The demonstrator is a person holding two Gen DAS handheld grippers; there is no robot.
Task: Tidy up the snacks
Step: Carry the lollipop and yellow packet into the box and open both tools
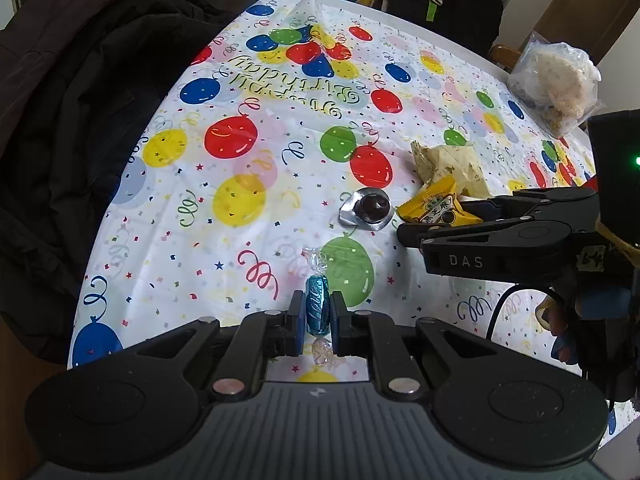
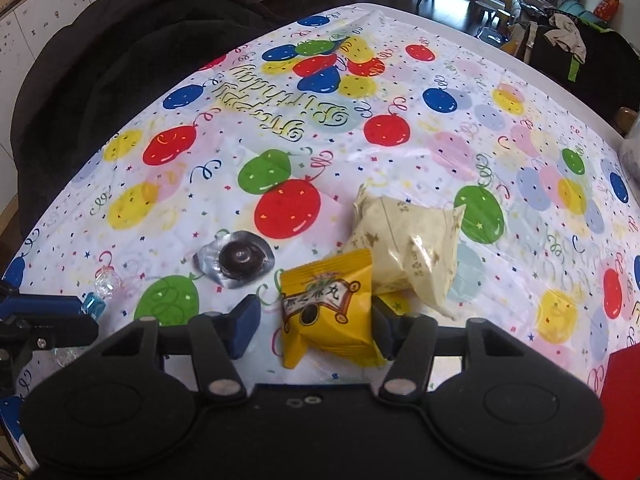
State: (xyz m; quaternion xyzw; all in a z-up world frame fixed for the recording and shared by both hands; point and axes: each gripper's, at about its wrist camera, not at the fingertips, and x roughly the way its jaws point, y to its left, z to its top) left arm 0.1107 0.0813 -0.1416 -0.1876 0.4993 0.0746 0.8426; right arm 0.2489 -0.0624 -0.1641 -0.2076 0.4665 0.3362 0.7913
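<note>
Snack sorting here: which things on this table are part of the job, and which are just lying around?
Job:
blue candy, clamped in left gripper
yellow packet, between right gripper jaws
cream packet
foil-cupped chocolate

Lying about:
black coat
clear plastic bag
balloon tablecloth

Left hand-held gripper (image 1: 316, 316) pointed steeply down, blue pads (image 1: 297, 320) clamped tight on what it held. Right hand-held gripper (image 2: 316, 320) also pitched steeply down, jaws partly apart, right pad (image 2: 385, 326) touching the item between them, left pad (image 2: 244, 326) standing clear of it.
</note>
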